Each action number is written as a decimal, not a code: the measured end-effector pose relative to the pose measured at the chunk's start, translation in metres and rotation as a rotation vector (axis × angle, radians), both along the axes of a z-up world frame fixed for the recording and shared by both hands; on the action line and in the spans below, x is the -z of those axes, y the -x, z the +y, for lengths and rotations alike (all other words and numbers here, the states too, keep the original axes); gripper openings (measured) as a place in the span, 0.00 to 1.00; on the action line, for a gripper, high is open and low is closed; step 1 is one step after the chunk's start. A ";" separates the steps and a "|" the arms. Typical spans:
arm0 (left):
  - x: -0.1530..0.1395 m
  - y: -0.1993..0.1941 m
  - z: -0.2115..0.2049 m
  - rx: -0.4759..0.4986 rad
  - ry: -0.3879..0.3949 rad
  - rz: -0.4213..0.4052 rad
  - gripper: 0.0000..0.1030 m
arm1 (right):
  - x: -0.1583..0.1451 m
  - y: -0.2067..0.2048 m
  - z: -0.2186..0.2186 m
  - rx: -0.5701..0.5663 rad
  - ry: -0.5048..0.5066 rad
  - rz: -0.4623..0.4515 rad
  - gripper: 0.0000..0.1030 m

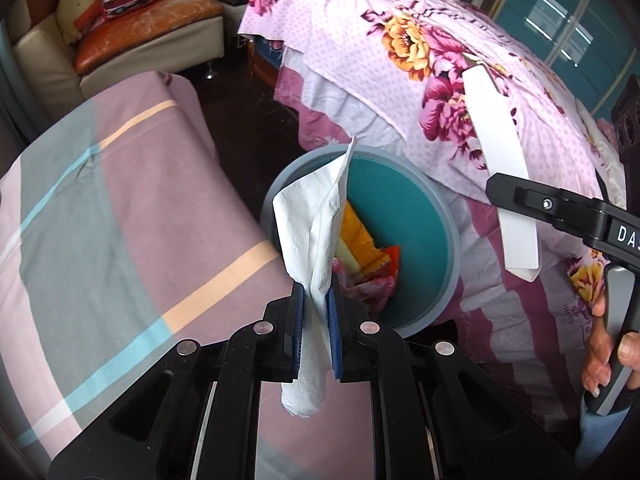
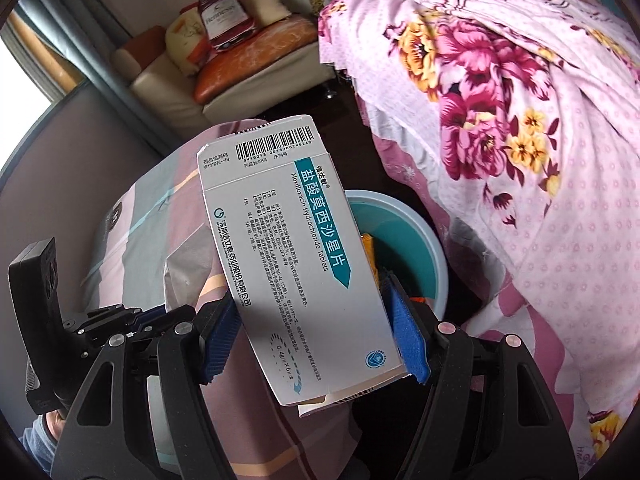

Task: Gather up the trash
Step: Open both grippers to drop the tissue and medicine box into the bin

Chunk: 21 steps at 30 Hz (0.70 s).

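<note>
One tissue (image 1: pixel 316 236) is clamped in the left gripper (image 1: pixel 316 308), one box (image 2: pixel 296 264) in the right gripper (image 2: pixel 316 340), both held just short of the single bin (image 1: pixel 448 216). If released early, either could be dropped onto the floor (image 1: pixel 240 120); the tissue may drift.

both wrist views look steeply down from close above the teal bin (image 1: pixel 400 216), the left from its near side, the right (image 2: pixel 404 240) from nearer the floral bed (image 2: pixel 520 140). both share bin, bed and the sofa (image 1: pixel 152 36) beyond the bin.
</note>
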<state>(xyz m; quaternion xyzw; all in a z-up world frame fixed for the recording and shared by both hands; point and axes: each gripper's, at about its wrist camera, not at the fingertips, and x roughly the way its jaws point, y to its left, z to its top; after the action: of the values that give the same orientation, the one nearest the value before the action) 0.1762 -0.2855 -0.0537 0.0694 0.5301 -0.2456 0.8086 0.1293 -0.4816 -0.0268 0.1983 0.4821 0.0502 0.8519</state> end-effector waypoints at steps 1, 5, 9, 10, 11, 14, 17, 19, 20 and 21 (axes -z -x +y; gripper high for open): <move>0.000 -0.001 -0.001 0.005 0.001 0.001 0.11 | 0.003 -0.001 -0.002 0.003 -0.002 0.006 0.63; 0.004 -0.006 -0.010 0.018 0.009 0.011 0.12 | 0.010 -0.004 -0.006 0.010 -0.002 0.024 0.63; 0.011 -0.013 -0.014 0.020 0.021 0.029 0.12 | 0.012 -0.009 -0.008 0.019 -0.003 0.033 0.63; 0.012 -0.016 -0.015 0.020 0.024 0.034 0.12 | 0.011 -0.009 -0.009 0.023 -0.002 0.034 0.63; 0.013 -0.017 -0.015 0.021 0.026 0.036 0.12 | 0.011 -0.010 -0.010 0.027 -0.002 0.034 0.63; 0.016 -0.023 -0.020 0.031 0.034 0.043 0.12 | 0.010 -0.013 -0.013 0.041 0.001 0.035 0.63; 0.018 -0.026 -0.025 0.039 0.043 0.042 0.13 | 0.009 -0.016 -0.017 0.057 0.004 0.035 0.63; 0.018 -0.029 -0.027 0.041 0.050 0.045 0.26 | 0.008 -0.017 -0.019 0.065 0.007 0.037 0.63; 0.018 -0.030 -0.028 0.039 0.052 0.043 0.34 | 0.007 -0.018 -0.020 0.069 0.009 0.038 0.63; 0.018 -0.031 -0.028 0.029 0.051 0.032 0.54 | 0.008 -0.019 -0.020 0.072 0.011 0.040 0.63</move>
<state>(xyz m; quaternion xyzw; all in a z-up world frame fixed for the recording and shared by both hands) 0.2069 -0.3134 -0.0716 0.0527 0.5355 -0.2718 0.7979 0.1481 -0.5020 -0.0344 0.2120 0.4918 0.0130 0.8444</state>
